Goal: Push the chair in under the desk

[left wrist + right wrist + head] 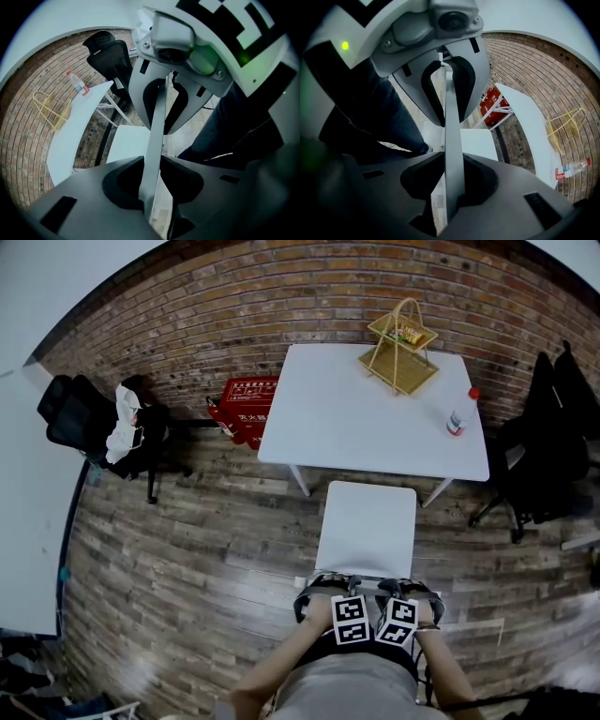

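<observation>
Grip of left gripper (151, 180) and right gripper (453, 180) clenched on chair (367, 526) backrest, seat just before desk (337, 418)

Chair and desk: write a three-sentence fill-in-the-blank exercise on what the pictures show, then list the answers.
1. The left hand-held gripper and the right hand-held gripper are each shut on the ____ of the chair.
2. The basket stands on the ____.
3. The bottle near it has a ____ cap.
Missing words: backrest; desk; red.
</observation>
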The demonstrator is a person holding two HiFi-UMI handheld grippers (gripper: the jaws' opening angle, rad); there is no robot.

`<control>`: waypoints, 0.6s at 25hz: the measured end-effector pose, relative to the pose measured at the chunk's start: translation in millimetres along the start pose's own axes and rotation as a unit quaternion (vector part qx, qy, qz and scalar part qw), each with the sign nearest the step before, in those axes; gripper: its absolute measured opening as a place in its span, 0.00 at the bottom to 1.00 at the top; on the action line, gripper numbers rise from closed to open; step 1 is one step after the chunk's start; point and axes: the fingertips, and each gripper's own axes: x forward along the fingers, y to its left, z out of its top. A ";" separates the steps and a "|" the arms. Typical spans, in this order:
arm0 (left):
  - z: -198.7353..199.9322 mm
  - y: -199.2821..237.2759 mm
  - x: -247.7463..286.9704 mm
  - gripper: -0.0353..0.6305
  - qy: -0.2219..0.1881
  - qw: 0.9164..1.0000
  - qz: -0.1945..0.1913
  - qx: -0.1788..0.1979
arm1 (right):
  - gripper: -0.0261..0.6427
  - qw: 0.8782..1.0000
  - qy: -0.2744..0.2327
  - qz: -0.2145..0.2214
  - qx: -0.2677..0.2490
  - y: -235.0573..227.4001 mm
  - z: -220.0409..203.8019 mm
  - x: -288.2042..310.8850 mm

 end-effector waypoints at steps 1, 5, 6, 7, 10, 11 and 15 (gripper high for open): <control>0.8 2.7 1.1 0.23 -0.001 1.000 0.001 -0.001 | 0.18 1.000 0.000 0.002 0.000 -2.3 -0.9 1.1; 4.4 13.9 5.5 0.23 -0.002 1.000 0.004 -0.004 | 0.18 1.000 -0.001 0.012 -0.003 -12.2 -4.4 4.8; 4.9 16.5 6.4 0.23 -0.001 1.000 0.004 -0.005 | 0.18 1.000 -0.001 0.013 -0.005 -14.8 -4.8 5.4; 5.2 19.4 7.1 0.23 -0.001 1.000 0.004 -0.007 | 0.18 1.000 -0.002 0.012 -0.009 -18.0 -4.7 5.8; 5.9 29.1 8.7 0.23 -0.003 1.000 0.006 -0.008 | 0.18 1.000 -0.008 0.008 -0.014 -27.1 -3.6 7.4; 6.2 32.3 9.5 0.23 -0.003 1.000 0.007 -0.008 | 0.18 1.000 -0.009 0.008 -0.014 -29.8 -3.6 8.2; 5.3 47.2 12.9 0.24 -0.004 1.000 0.010 -0.011 | 0.18 1.000 -0.009 0.002 -0.017 -46.5 -0.8 11.3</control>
